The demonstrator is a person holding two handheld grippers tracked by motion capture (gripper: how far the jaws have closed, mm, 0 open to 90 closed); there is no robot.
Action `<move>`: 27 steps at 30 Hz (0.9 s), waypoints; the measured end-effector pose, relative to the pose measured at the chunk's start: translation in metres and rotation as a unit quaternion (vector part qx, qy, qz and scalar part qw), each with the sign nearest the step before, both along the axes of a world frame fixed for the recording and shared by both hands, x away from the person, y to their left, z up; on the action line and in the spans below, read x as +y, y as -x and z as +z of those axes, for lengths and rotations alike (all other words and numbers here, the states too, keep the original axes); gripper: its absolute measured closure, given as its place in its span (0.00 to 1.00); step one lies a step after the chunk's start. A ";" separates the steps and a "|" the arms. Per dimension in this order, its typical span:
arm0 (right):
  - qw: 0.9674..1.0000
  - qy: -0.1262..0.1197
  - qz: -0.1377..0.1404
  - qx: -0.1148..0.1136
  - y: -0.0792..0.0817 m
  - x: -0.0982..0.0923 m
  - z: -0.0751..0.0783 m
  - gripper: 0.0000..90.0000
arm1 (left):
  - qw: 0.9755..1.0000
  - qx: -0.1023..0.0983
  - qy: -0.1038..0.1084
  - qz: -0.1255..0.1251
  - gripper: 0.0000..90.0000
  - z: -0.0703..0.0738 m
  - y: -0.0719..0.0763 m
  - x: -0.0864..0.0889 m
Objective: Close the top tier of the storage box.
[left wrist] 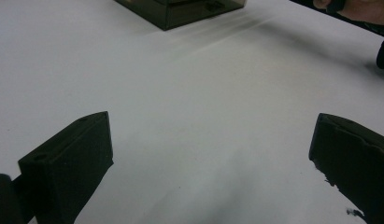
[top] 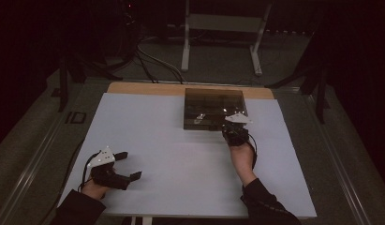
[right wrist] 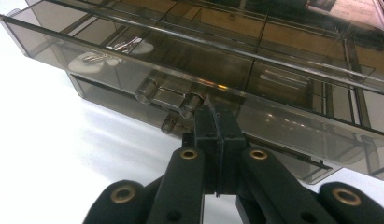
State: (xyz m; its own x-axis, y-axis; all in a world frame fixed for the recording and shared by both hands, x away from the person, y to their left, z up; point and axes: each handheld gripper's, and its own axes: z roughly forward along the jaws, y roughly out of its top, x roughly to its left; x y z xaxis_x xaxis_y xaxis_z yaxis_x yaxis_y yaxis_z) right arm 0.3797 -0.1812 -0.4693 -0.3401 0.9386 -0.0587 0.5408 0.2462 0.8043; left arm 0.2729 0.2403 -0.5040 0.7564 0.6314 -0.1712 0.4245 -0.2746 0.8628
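**Right claw pinched at the drawer's handle; left claw idle and wide**

The smoked plastic drawer box sits at the far edge of the white table top, right of its middle. Take that box as your landmark for everything else.

Your right gripper is at the near front of the box. In the right gripper view its jaws stand fully together, their tips against the upper drawer just beside the clear bar handle. Whether they pinch a part of that handle or merely touch the drawer front, the pictures do not settle. The drawer stands partly out from the box, with a few small clear pieces lying in one of its compartments.

Your left gripper rests well apart from the box, towards the near left corner of the table, jaws spread wide with nothing between them.

Judge the box as light, stiff and slick: thin hard plastic that will likely slide on the smooth top rather than let a drawer run freely. The handle is the only sound purchase, small and rounded, so a grip may slip off. Pull straight along the drawer's run, gently. If the box creeps towards you, steady its near left corner with the free claw.
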 end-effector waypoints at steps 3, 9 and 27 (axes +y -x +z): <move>1.000 0.000 -0.002 -0.001 -0.002 0.000 0.000 1.00 | 1.000 0.000 0.000 0.000 0.01 0.000 0.000 0.000; 1.000 0.004 -0.004 -0.001 -0.005 0.001 0.000 1.00 | 1.000 0.000 0.000 0.000 0.01 0.000 0.000 0.000; 1.000 -0.005 -0.016 0.007 -0.019 -0.005 -0.003 1.00 | 1.000 0.000 0.002 0.000 0.01 0.000 0.000 0.000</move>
State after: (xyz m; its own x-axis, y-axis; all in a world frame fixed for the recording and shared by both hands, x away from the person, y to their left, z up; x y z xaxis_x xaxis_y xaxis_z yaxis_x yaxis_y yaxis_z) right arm 0.3984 -0.1858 -0.4718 -0.3112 0.9493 -0.0453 0.5597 0.2216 0.7986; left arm 0.2728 0.2406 -0.5037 0.7558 0.6313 -0.1742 0.4252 -0.2706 0.8637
